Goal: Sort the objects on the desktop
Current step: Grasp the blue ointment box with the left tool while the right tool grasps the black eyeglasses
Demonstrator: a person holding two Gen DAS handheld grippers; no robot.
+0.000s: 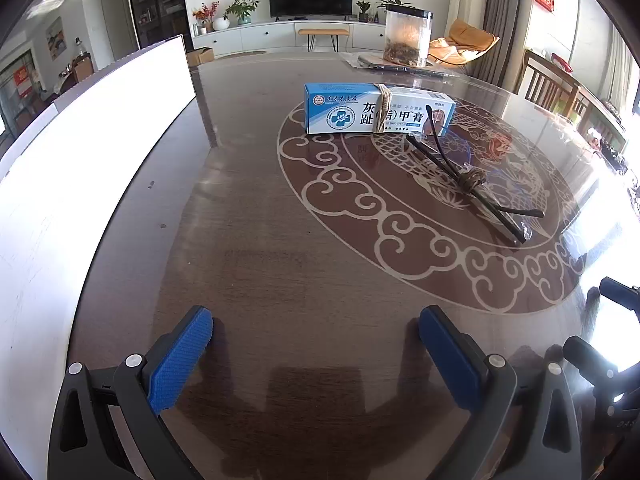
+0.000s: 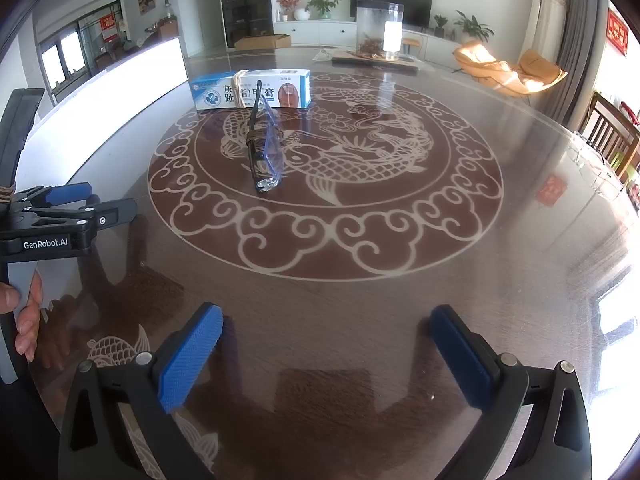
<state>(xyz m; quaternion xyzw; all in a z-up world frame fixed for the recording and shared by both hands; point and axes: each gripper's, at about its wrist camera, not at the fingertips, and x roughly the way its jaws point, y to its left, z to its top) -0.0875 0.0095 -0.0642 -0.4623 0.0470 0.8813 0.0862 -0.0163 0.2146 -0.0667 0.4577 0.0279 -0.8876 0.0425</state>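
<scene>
Folded glasses (image 2: 264, 152) just in front of the blue ointment box (image 2: 250, 90), long axis running from the box toward the right gripper (image 2: 326, 354), the nearer one. Both released and empty, left gripper (image 1: 316, 354) too. Bare table (image 2: 360, 304) between, no edge close.

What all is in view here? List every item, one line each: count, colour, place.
ointment box: 1, blue and white, rubber-banded, far side of the pattern
glasses: 1, dark frame, folded, bound with a band, in front of the box
clear jar: 1, dark lid, far table edge
white board: 1, left table edge
table: 1, brown, glass-topped, fish pattern
left gripper: open, empty
right gripper: open, empty
</scene>
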